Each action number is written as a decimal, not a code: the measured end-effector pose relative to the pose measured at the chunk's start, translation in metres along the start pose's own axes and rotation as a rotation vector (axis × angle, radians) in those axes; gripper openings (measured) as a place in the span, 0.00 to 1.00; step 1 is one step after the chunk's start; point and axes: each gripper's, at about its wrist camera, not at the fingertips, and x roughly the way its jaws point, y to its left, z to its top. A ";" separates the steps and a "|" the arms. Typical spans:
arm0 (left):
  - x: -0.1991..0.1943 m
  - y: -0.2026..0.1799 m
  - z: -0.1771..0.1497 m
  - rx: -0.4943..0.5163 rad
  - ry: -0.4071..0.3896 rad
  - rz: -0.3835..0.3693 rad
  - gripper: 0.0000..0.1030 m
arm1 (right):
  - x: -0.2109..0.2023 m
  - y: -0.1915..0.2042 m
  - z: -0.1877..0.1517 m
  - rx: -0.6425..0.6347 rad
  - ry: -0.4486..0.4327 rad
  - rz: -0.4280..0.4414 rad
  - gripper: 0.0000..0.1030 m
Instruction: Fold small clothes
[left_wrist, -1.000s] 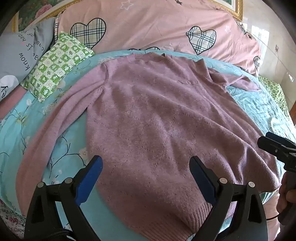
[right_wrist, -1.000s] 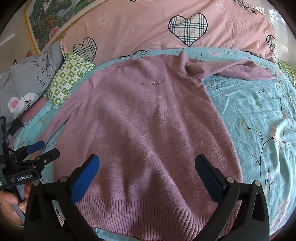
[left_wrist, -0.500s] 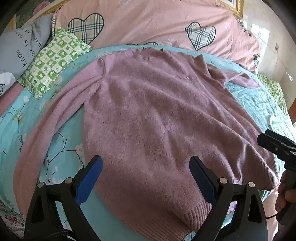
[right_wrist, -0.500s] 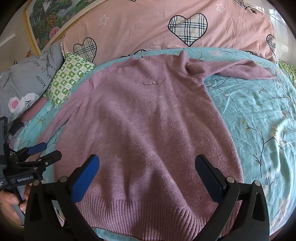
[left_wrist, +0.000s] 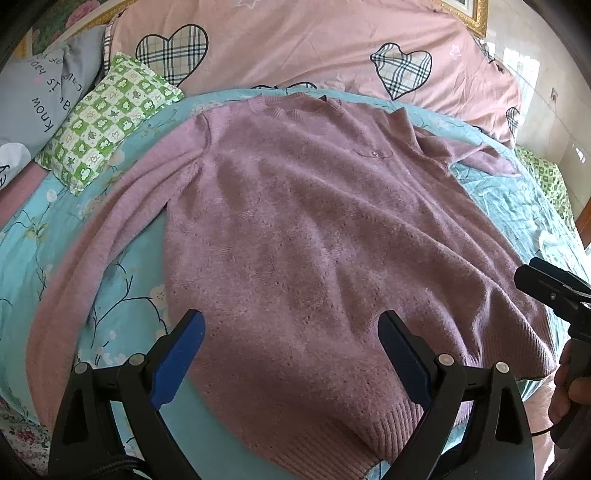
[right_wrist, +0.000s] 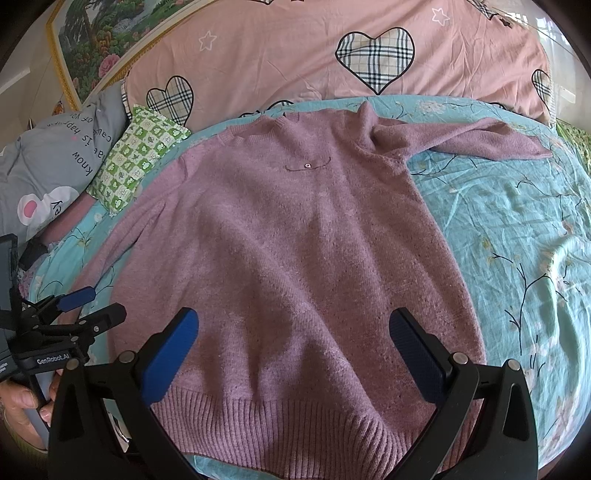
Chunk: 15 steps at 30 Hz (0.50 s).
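Note:
A mauve knit sweater (left_wrist: 303, 236) lies flat, front up, on a turquoise floral bedsheet (left_wrist: 122, 295), collar far, ribbed hem near. It also shows in the right wrist view (right_wrist: 295, 251). Its left sleeve (left_wrist: 96, 236) runs down the left side; its right sleeve (right_wrist: 480, 142) stretches out to the far right. My left gripper (left_wrist: 291, 332) is open and empty above the hem's left part. My right gripper (right_wrist: 293, 328) is open and empty above the hem's middle. Each gripper shows at the edge of the other's view: the left gripper (right_wrist: 92, 306), the right gripper (left_wrist: 546, 284).
A pink quilt with plaid hearts (left_wrist: 314, 48) lies behind the sweater. A green checked pillow (left_wrist: 107, 118) and a grey printed pillow (left_wrist: 40, 96) sit at the far left. Bare sheet (right_wrist: 517, 240) lies right of the sweater.
My left gripper has moved a little forward and to the right over the sweater. The right gripper has barely moved. Both stay open; the sweater has not shifted.

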 end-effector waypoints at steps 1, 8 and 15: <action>0.000 0.000 0.000 -0.001 0.000 0.001 0.93 | 0.001 0.000 -0.001 -0.001 0.000 0.000 1.00; 0.001 0.000 -0.001 0.000 0.000 0.001 0.93 | 0.000 0.003 0.002 -0.001 0.001 0.000 1.00; 0.002 0.000 0.000 0.002 0.001 -0.004 0.93 | 0.001 0.003 0.001 0.000 0.002 0.000 1.00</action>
